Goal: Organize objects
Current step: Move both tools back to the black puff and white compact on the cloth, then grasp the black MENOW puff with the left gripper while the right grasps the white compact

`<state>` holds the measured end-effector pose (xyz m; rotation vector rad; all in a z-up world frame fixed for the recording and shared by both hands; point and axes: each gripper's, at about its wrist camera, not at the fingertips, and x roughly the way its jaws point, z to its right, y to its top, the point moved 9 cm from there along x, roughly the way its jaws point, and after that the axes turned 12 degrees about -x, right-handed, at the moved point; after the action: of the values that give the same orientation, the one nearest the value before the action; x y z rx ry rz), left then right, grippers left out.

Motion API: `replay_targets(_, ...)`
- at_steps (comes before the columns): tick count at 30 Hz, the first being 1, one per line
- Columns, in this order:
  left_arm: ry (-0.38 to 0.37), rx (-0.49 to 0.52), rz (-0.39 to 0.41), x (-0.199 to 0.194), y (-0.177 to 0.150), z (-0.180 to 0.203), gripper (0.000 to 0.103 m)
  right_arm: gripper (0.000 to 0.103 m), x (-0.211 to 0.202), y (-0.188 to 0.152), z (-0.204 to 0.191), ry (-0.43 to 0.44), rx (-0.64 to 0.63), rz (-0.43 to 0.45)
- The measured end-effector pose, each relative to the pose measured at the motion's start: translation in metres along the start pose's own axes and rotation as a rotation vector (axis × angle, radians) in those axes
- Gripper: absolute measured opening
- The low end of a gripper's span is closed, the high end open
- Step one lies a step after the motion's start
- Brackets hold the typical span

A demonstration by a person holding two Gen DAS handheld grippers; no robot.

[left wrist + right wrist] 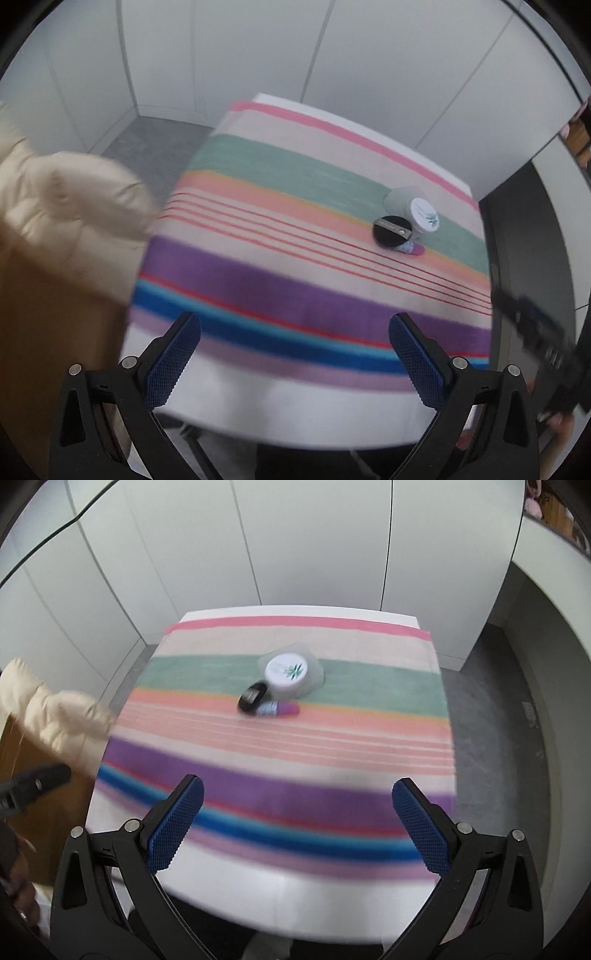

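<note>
Nearest in the left wrist view, the left gripper is hovering over the near edge of the table, its two blue-padded fingers spread wide with nothing between them. In the right wrist view the right gripper is doing the same: fingers wide apart, holding nothing, hanging above the near stripes of the striped cloth that is covering the white table.

At about nine o'clock of the table, a cream padded jacket is lying over something brown, beside the cloth's left edge. Both views are blurred there.

Farther out, toward twelve o'clock in the right wrist view and toward two o'clock in the left, the small things are sitting close together on the green and peach stripes. A black round compact is lying nearest, with a grey strip across its top in the left view. Just at its four o'clock a little purple bottle is lying on its side, touching or nearly touching it. Behind both, a white round jar with a green leaf print on its closed lid is sitting inside a shallow clear tray; what the jar is holding cannot be told. Nothing else is showing in the tray.

Beyond the table, white wall panels are standing.
</note>
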<state>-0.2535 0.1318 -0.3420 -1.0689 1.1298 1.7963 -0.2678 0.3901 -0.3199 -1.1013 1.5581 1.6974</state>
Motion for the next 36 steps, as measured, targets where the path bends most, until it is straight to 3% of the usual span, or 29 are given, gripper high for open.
replay_targets(3,0.042,0.031,-0.034,0.035,0.006,0.014,0.102,0.103,0.049,0.028,0.013,0.003,0.004,0.012)
replay_targets(7,0.031,0.038,-0.083,0.068,0.003,0.025,0.102,0.103,0.107,0.049,0.018,-0.039,-0.067,-0.023)
replay_targets(8,0.036,0.05,-0.095,0.076,0.0,0.027,0.102,0.098,0.121,0.054,0.018,-0.039,-0.081,-0.03)
replay_targets(12,0.036,0.079,-0.118,0.092,-0.005,0.031,0.102,0.094,0.15,0.071,0.009,-0.039,-0.146,-0.009)
replay_targets(14,0.023,0.089,-0.122,0.099,-0.005,0.035,0.102,0.094,0.155,0.075,0.002,-0.033,-0.174,0.007)
replay_targets(16,0.02,0.107,-0.113,0.104,-0.004,0.041,0.102,0.079,0.159,0.075,-0.006,-0.046,-0.223,0.02)
replay_targets(17,0.018,0.122,-0.105,0.107,-0.002,0.046,0.102,0.064,0.158,0.074,-0.01,-0.037,-0.236,0.029)
replay_targets(18,0.013,0.131,-0.102,0.11,0.0,0.051,0.102,0.06,0.156,0.073,-0.011,-0.024,-0.233,0.033)
replay_targets(22,-0.032,0.172,-0.088,0.125,0.007,0.079,0.102,0.06,0.146,0.065,0.001,-0.065,-0.221,0.039)
replay_targets(25,-0.063,0.188,-0.101,0.142,0.015,0.102,0.102,0.06,0.131,0.056,0.024,-0.044,-0.153,0.049)
replay_targets(31,-0.16,0.107,-0.134,0.161,0.036,0.133,0.099,0.06,0.1,0.03,0.069,-0.058,-0.044,0.042)
replay_targets(33,-0.176,0.09,-0.133,0.165,0.04,0.135,0.087,0.06,0.093,0.025,0.077,-0.063,-0.021,0.044)
replay_targets(35,-0.176,0.104,-0.113,0.165,0.043,0.138,0.057,0.06,0.088,0.021,0.084,-0.06,0.0,0.042)
replay_targets(36,-0.171,0.117,-0.121,0.165,0.042,0.139,0.047,0.06,0.087,0.02,0.086,-0.059,0.006,0.04)
